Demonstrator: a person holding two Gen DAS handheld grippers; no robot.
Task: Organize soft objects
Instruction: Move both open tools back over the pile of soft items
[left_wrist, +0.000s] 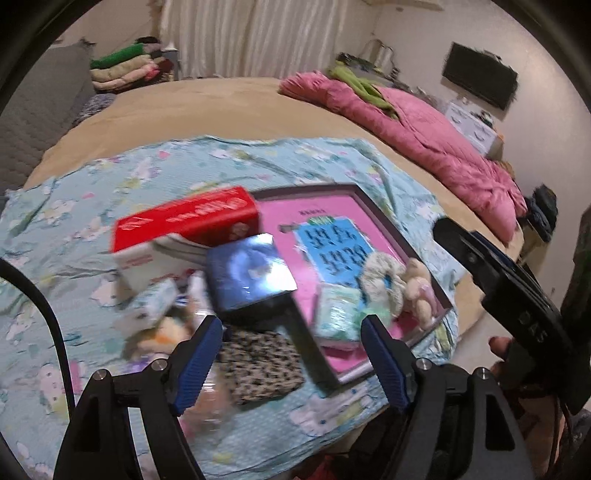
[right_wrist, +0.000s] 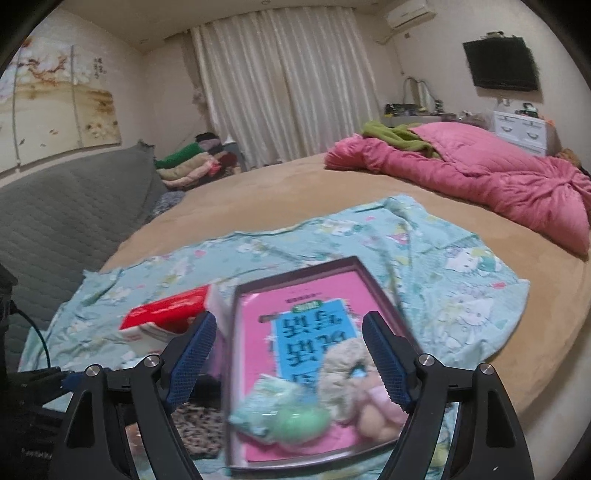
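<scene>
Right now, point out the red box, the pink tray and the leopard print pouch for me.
red box (left_wrist: 184, 218), left wrist view, on its red top face.
pink tray (right_wrist: 295, 291), right wrist view, on the bare pink floor near its far rim.
leopard print pouch (left_wrist: 262, 365), left wrist view, on its spotted middle.

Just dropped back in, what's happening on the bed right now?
A person is sorting soft things on a bed with tongs in each hand. Both the left tongs and the right tongs are open and empty, held above the pile. A pink tray on the blue sheet already holds a plush doll, a fluffy scrunchie and a green pouch. Outside the tray lie a red box, a dark blue box and a leopard-print pouch.
</scene>
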